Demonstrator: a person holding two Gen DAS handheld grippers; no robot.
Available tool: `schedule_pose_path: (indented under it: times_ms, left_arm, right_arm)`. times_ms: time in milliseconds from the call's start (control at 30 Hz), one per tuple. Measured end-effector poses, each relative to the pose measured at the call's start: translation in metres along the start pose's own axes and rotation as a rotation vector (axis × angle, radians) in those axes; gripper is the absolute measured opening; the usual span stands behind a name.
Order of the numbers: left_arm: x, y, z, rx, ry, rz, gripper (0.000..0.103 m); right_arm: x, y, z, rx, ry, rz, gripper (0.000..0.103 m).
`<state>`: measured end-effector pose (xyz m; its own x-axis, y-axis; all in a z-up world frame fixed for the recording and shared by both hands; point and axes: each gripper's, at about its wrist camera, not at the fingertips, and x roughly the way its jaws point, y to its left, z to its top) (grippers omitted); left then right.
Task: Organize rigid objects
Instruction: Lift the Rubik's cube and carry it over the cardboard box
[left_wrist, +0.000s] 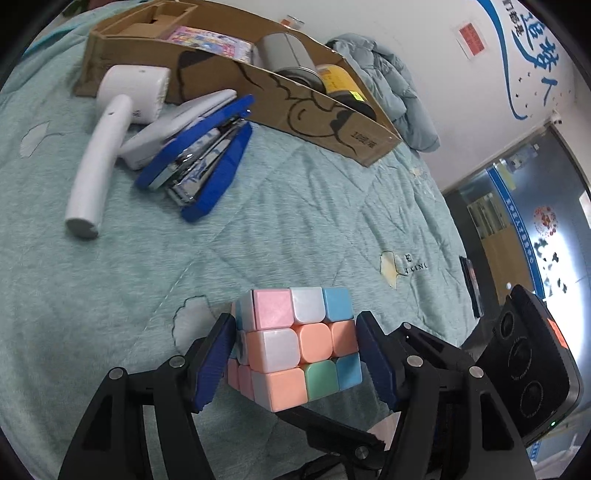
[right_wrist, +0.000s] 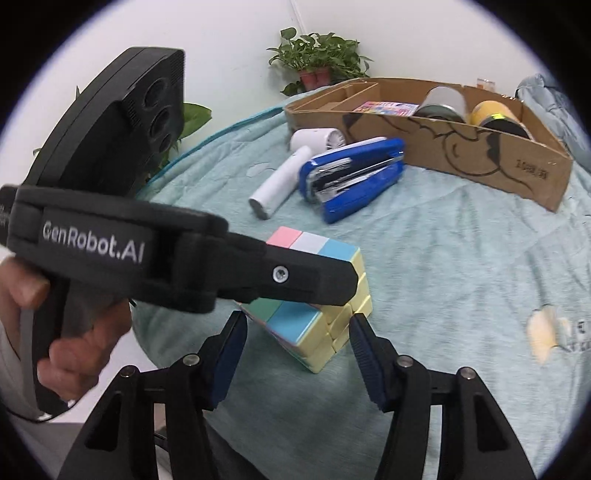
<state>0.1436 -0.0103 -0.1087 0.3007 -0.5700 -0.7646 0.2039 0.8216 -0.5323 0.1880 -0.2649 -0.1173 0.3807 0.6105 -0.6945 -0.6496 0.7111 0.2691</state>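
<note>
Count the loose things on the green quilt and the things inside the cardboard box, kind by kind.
Pastel puzzle cube: 1
Blue stapler: 1
White handheld fan: 1
Cylindrical cans in the cardboard box: 2
Colourful printed packet: 1
Total: 6

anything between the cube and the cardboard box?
Yes: blue stapler and white handheld fan lie between cube and cardboard box, both views.

A pastel puzzle cube (left_wrist: 295, 347) sits tilted, one corner low, its faces scrambled in pink, white, blue, peach and green, with a yellow side in the right wrist view. A blue stapler (left_wrist: 201, 155) lies open-mouthed on the green quilt beside a white handheld fan (left_wrist: 110, 140). Behind them a long cardboard box (left_wrist: 295, 107) holds a silver tin (left_wrist: 286, 55), a yellow can (left_wrist: 338, 83) and a colourful packet (left_wrist: 207, 38)
</note>
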Motion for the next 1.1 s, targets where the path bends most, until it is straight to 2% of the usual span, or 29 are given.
schedule_pose_path:
  times_ms: [133, 267, 500, 700, 833, 1000, 1067, 1100]
  left_arm:
    - [0.0, 0.007, 0.008, -0.018, -0.003, 0.001, 0.065]
    - [-0.001, 0.012, 0.014, -0.007, -0.033, 0.021, 0.065]
    - [0.001, 0.008, 0.015, 0.04, -0.027, 0.027, 0.065]
    - [-0.001, 0.012, 0.018, 0.01, -0.02, 0.024, 0.063]
    - [-0.015, 0.019, 0.023, -0.001, -0.073, 0.026, 0.063]
    - [-0.018, 0.021, 0.027, 0.004, -0.082, 0.015, 0.063]
    - [-0.013, 0.017, 0.026, 0.027, -0.071, 0.006, 0.049]
    - [-0.011, 0.015, 0.026, 0.038, -0.071, 0.008, 0.048]
  right_arm:
    - [0.003, -0.012, -0.005, 0.029, 0.008, 0.003, 0.056]
    - [0.007, -0.013, -0.005, 0.035, -0.002, -0.009, 0.05]
    - [0.006, -0.007, 0.003, -0.009, -0.038, 0.007, 0.05]
    - [0.007, -0.011, 0.001, -0.022, -0.028, 0.036, 0.05]
    - [0.006, -0.011, 0.0, -0.017, -0.043, 0.013, 0.05]
    - [0.006, -0.011, 0.002, -0.021, -0.052, 0.017, 0.05]
    - [0.009, -0.01, 0.003, -0.02, -0.047, 0.017, 0.05]
    - [0.01, -0.01, 0.004, -0.015, -0.047, 0.018, 0.05]
